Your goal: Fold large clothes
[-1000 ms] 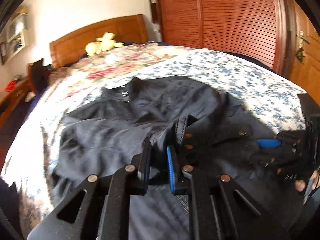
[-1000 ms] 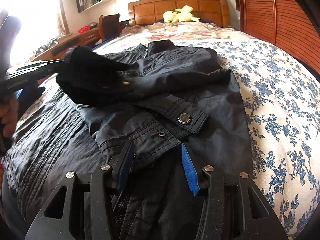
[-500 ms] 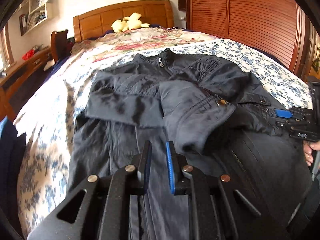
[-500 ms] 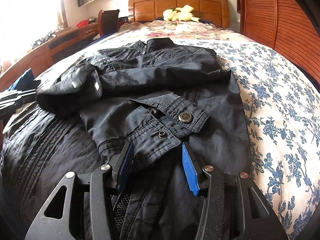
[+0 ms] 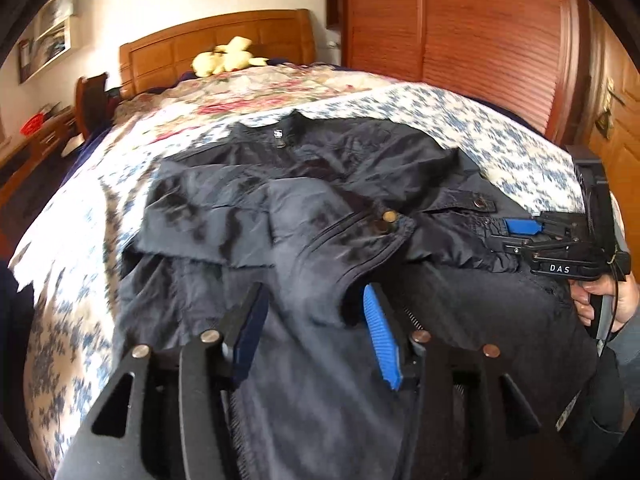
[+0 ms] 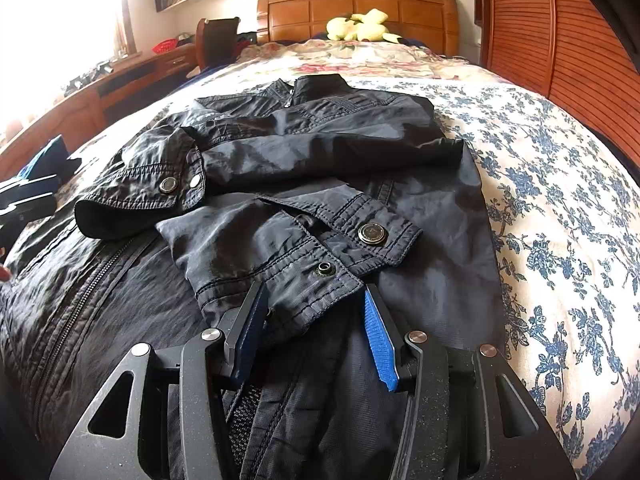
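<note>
A dark navy jacket (image 5: pixel 360 168) (image 6: pixel 360 136) lies front up on the bed, zipped, with both sleeves folded across its chest. The left sleeve's cuff (image 5: pixel 328 248) (image 6: pixel 144 192) rests on the body. My left gripper (image 5: pixel 312 300) is low over it; its jaws are opening and the cuff end lies loose between them. My right gripper (image 6: pixel 314 292) stands half open over the right sleeve's cuff (image 6: pixel 320 256), which lies flat between the fingers, unpinched. In the left wrist view the right gripper (image 5: pixel 520 236) shows at the right, held by a hand (image 5: pixel 604 300).
The bed has a blue-flowered spread (image 6: pixel 560 200) and a rose quilt further back. A yellow plush toy (image 6: pixel 356 26) sits by the wooden headboard (image 6: pixel 360 4). Slatted wardrobe doors (image 5: pixel 480 40) stand to the right, a wooden desk (image 6: pixel 120 80) and chair to the left.
My left gripper carried the left sleeve across the jacket, laid it on the chest, drew back a little, and its jaws have spread apart. The right gripper and its cuff have stayed put.
</note>
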`<state>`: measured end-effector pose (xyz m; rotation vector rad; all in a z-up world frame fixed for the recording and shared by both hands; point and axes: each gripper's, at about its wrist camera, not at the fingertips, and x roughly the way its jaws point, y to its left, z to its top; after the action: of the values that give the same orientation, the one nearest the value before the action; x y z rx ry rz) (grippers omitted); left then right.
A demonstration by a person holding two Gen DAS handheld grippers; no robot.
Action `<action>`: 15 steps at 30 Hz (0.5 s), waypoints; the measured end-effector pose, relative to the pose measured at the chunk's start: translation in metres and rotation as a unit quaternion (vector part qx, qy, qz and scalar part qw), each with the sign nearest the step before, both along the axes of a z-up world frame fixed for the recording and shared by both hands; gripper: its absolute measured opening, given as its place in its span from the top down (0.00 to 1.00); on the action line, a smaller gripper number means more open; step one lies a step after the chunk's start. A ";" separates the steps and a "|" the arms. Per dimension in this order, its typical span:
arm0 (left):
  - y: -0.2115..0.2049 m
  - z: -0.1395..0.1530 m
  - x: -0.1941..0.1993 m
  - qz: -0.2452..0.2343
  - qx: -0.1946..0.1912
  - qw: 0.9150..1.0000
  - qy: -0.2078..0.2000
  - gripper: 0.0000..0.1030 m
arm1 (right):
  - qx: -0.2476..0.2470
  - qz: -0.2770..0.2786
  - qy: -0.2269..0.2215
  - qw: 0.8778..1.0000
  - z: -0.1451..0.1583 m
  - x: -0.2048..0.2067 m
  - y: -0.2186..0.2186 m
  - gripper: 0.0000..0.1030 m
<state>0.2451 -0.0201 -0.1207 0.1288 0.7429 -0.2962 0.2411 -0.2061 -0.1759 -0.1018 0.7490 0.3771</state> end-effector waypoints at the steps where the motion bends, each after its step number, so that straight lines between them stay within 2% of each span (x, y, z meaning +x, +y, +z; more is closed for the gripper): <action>1: -0.004 -0.001 0.004 -0.004 0.005 1.000 0.002 0.51 | 0.000 0.000 0.000 1.000 0.000 0.000 0.000 0.53; 5: -0.031 -0.010 0.027 -0.031 0.027 0.999 0.020 0.51 | 0.000 0.000 0.000 1.000 0.000 0.000 0.000 0.53; 9: -0.052 -0.022 0.041 -0.039 0.051 0.997 0.034 0.51 | 0.000 0.000 0.000 1.000 0.000 0.000 0.000 0.53; 15: -0.066 -0.044 0.057 -0.051 0.060 0.994 0.079 0.51 | 0.000 0.000 -0.001 1.000 0.000 -0.001 0.001 0.53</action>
<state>0.3020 -0.0864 -0.1650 0.2591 0.9121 -0.3618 0.2405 -0.2054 -0.1758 -0.1014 0.7477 0.3772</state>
